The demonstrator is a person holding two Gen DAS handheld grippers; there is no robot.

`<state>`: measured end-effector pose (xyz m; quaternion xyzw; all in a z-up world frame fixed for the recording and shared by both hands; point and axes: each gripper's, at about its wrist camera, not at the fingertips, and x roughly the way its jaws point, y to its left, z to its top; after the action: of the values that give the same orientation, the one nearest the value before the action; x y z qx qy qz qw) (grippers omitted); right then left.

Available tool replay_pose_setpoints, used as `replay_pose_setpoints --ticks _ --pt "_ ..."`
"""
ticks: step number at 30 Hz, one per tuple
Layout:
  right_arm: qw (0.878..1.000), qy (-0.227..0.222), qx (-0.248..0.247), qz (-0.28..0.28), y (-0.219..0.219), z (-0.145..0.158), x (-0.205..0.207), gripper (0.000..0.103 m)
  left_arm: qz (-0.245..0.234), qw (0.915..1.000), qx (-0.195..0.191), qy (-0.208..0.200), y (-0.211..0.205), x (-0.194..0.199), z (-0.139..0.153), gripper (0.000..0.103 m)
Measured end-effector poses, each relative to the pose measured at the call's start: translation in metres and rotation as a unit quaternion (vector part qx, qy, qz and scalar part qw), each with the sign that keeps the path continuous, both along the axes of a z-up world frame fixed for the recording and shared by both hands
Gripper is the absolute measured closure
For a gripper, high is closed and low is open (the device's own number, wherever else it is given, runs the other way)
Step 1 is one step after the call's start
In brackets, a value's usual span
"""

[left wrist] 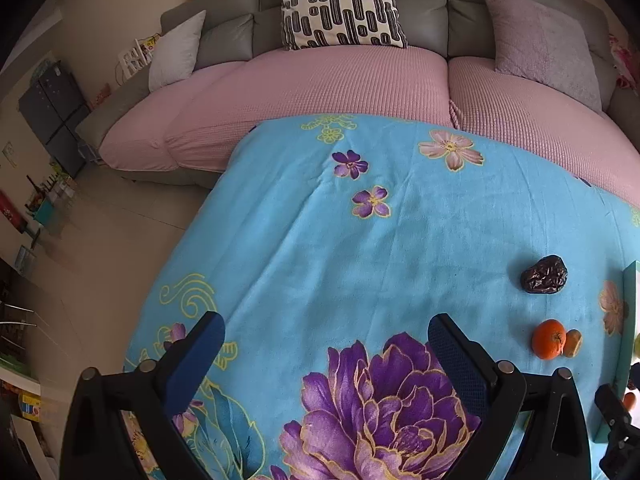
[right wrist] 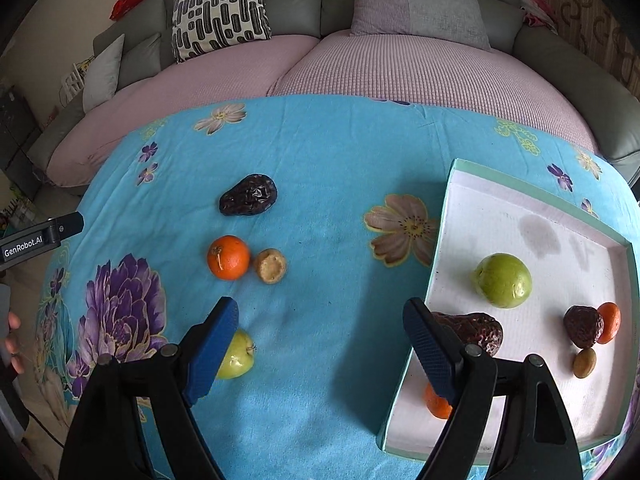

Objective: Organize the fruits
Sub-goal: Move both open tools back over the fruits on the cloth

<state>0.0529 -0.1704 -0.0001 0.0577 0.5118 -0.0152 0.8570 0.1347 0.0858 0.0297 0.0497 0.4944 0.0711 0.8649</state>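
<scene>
On the blue flowered cloth lie a dark wrinkled date (right wrist: 248,195), an orange (right wrist: 228,257), a small tan fruit (right wrist: 271,265) and a yellow-green apple (right wrist: 237,356) half hidden behind my right gripper's left finger. The white tray (right wrist: 476,204) at right holds a green apple (right wrist: 503,280), two dark dates (right wrist: 478,330) (right wrist: 583,326), two oranges and a small tan fruit (right wrist: 584,363). My right gripper (right wrist: 320,344) hangs open and empty above the cloth, between the loose fruit and the tray. My left gripper (left wrist: 326,354) is open and empty over the purple flower; the date (left wrist: 544,274) and orange (left wrist: 549,339) lie to its right.
A sofa with a pink cover (left wrist: 320,80) and cushions (left wrist: 340,4) runs behind the table. The table's left edge drops to the floor (left wrist: 132,224). The left gripper's body (right wrist: 40,234) and a hand (right wrist: 12,336) show at the left edge of the right wrist view.
</scene>
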Motion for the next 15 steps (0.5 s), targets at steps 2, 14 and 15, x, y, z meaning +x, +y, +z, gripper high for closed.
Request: replay_pose_setpoints --ticks 2,14,15 --pt "1.0 0.008 0.001 0.009 0.006 -0.004 0.001 0.018 0.004 1.0 -0.002 0.005 0.002 0.001 -0.005 0.0" --pt "0.997 0.039 0.011 0.07 0.044 -0.026 0.004 0.018 -0.012 0.9997 -0.008 0.018 -0.011 0.004 -0.016 0.0" --pt "0.997 0.04 0.008 0.073 0.046 -0.027 0.004 0.018 -0.014 0.9997 -0.008 0.018 -0.012 0.005 -0.015 0.0"
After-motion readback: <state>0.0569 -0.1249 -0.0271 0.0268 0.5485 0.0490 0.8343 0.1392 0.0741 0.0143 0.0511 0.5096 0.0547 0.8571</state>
